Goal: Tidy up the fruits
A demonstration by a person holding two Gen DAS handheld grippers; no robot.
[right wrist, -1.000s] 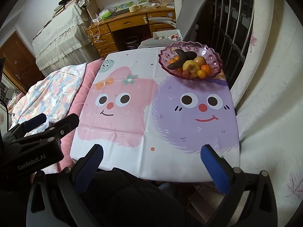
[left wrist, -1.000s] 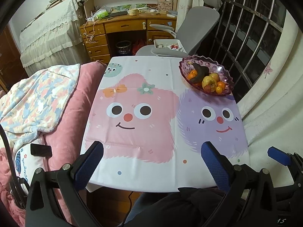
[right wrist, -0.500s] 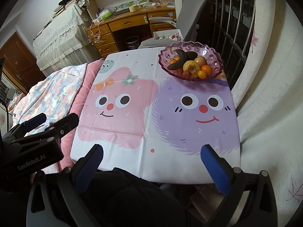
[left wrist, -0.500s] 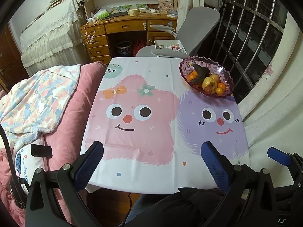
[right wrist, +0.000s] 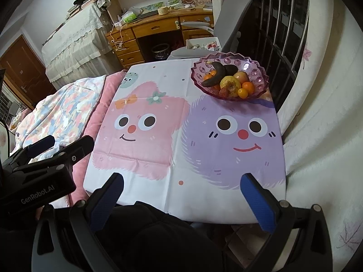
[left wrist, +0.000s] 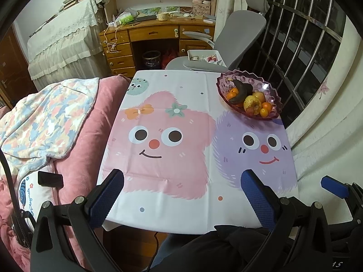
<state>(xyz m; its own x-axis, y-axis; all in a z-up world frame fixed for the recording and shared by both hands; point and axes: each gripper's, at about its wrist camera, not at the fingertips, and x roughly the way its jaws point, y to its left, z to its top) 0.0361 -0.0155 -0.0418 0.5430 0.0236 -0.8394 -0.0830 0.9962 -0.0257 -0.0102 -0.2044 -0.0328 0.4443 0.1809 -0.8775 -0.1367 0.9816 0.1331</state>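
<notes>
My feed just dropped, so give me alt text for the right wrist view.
The open right gripper hovers empty over the near edge of a table covered with a cartoon-monster cloth. A purple bowl at the far right corner holds a dark banana, oranges and apples. The left gripper shows at the left edge.

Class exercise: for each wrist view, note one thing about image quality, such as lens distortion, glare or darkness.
Left wrist view: fisheye bends the barred window into curves, corners black. Right wrist view: a bright glint sits on the translucent purple scalloped fruit bowl, and the dark brown overripe banana stays sharp; the desk behind looks softer.
</notes>
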